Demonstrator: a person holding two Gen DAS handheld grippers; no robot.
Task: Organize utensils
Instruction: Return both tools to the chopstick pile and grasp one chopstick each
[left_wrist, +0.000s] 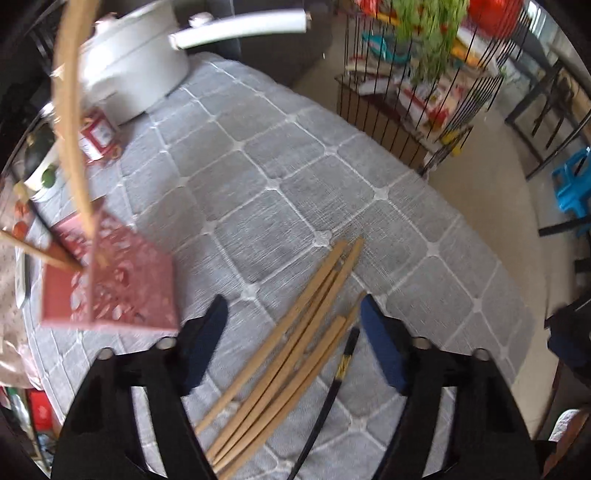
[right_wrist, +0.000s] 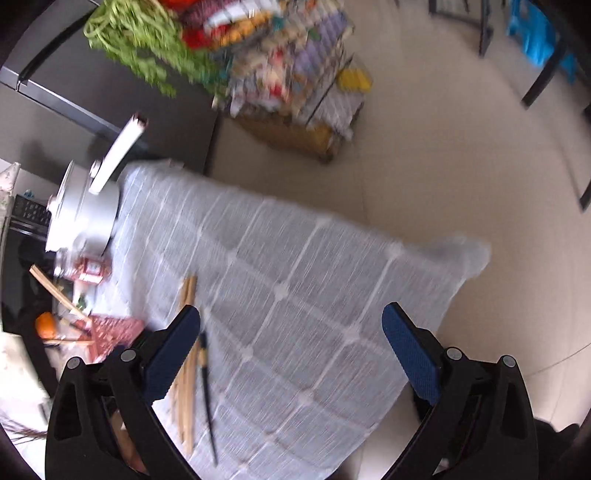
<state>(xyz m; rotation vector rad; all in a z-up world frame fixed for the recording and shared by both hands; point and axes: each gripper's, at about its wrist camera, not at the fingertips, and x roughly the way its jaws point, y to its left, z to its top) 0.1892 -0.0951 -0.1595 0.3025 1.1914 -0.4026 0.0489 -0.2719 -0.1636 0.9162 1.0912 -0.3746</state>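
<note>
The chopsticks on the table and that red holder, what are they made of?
The tan chopsticks look like bamboo or wood: pale, matte, no shine. The single black chopstick seems lacquered or plastic, dark with a yellow band. The red holder looks like plastic with cut-out holes, though blur leaves that unsure.

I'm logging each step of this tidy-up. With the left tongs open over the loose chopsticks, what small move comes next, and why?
Probably lower the left tongs and close on one wooden chopstick. They are open and empty, the bundle lies loose on the grey tablecloth between the fingers, and the red holder with chopsticks in it is close by on the left.
</note>
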